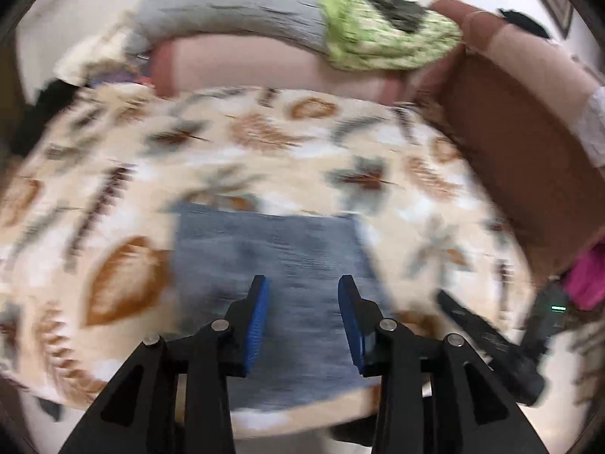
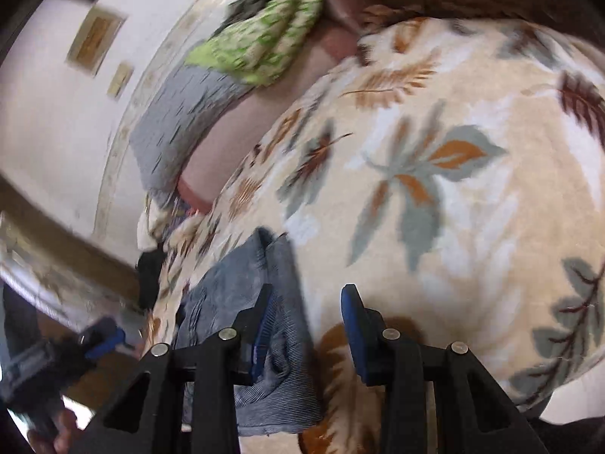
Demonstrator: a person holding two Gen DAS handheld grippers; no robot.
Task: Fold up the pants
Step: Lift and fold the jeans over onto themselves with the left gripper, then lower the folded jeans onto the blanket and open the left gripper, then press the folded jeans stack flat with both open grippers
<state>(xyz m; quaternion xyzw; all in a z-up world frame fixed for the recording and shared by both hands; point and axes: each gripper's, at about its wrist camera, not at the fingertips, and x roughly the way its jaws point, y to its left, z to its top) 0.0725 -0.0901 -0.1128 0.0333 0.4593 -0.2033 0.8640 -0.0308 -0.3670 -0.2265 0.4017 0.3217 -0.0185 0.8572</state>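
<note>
The pants [image 1: 272, 265] were blue-grey ribbed corduroy, folded into a compact, roughly rectangular bundle. They lay flat near the edge of a cream leaf-print blanket [image 1: 132, 159], with layered fabric folds showing along one side in the right wrist view.

Pants [image 1: 272, 265]: faded blue-grey, fine ribbed texture, folded. Bedspread [image 1: 321, 151]: cream ground, leaf print in rust orange, grey-teal, dark maroon, white patches. Far pillow [image 1: 227, 3]: grey with dark flecks. Crumpled cloth [image 1: 378, 38] far right: lime green and cream, dark patch. Headboard [image 1: 522, 143] right: brown, pinkish edge. Left gripper [image 1: 302, 321] and right gripper [image 2: 307, 325]: black arms, blue pads. Wall [image 2: 45, 121]: white.
</note>
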